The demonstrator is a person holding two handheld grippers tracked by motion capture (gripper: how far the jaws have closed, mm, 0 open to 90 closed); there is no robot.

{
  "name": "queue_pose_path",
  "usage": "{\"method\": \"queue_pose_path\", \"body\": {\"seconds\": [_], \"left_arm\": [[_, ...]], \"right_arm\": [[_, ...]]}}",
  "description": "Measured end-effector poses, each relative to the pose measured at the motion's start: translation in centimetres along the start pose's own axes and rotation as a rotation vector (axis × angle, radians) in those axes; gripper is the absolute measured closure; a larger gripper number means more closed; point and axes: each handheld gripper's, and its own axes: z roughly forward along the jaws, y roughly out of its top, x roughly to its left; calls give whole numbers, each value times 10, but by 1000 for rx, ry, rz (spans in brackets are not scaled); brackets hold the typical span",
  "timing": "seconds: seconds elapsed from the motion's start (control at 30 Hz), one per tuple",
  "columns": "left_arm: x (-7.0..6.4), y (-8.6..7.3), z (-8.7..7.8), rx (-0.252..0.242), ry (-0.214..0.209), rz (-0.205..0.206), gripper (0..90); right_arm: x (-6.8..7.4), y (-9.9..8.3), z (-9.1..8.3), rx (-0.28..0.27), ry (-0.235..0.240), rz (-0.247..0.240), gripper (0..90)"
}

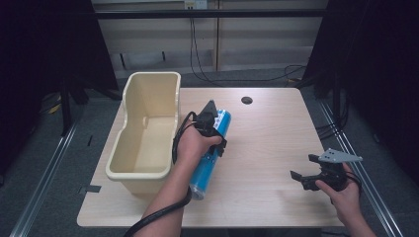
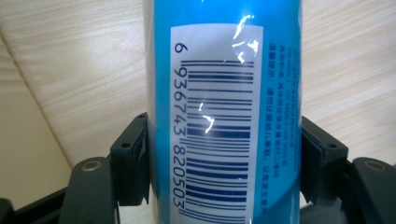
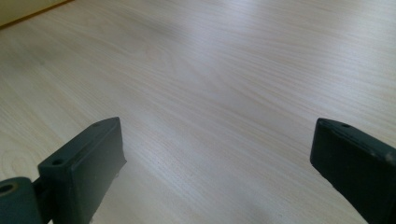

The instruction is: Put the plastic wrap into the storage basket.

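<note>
A cream plastic rectangular tub (image 1: 148,133) stands on the pale wooden bench (image 1: 267,143), just beside the long blue plastic-wrapped cylinder (image 1: 210,153) lying there with the left gripper (image 1: 210,123) clamped around it. The hand hides the cylinder's middle, and its small side print is unreadable. The right gripper (image 1: 304,173) is well apart, jaws spread over bare wood.

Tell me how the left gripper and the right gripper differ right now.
The left gripper has its jaws closed on the blue cylinder beside the cream tub; the right gripper has its jaws spread wide with nothing between them. The left gripper sits mid-table, the right gripper near the table's right front. Both are black, hand-held and over the wooden table.
</note>
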Motion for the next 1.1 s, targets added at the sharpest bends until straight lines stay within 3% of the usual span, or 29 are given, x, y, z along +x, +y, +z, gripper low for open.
{"method": "queue_pose_path", "body": {"seconds": [0.1,0.43,0.9,1.1], "left_arm": [[-1,0,-6,-2,11,1,322],[1,2,-35,1,-10,2,322],[11,1,-75,-25,-23,-37,322],[15,0,-89,-30,-9,-53,323]], "right_arm": [[0,0,0,-1,0,-7,27],[1,1,0,-6,5,-14,27],[2,2,0,-13,7,-16,27],[2,2,0,-12,9,-13,27]]}}
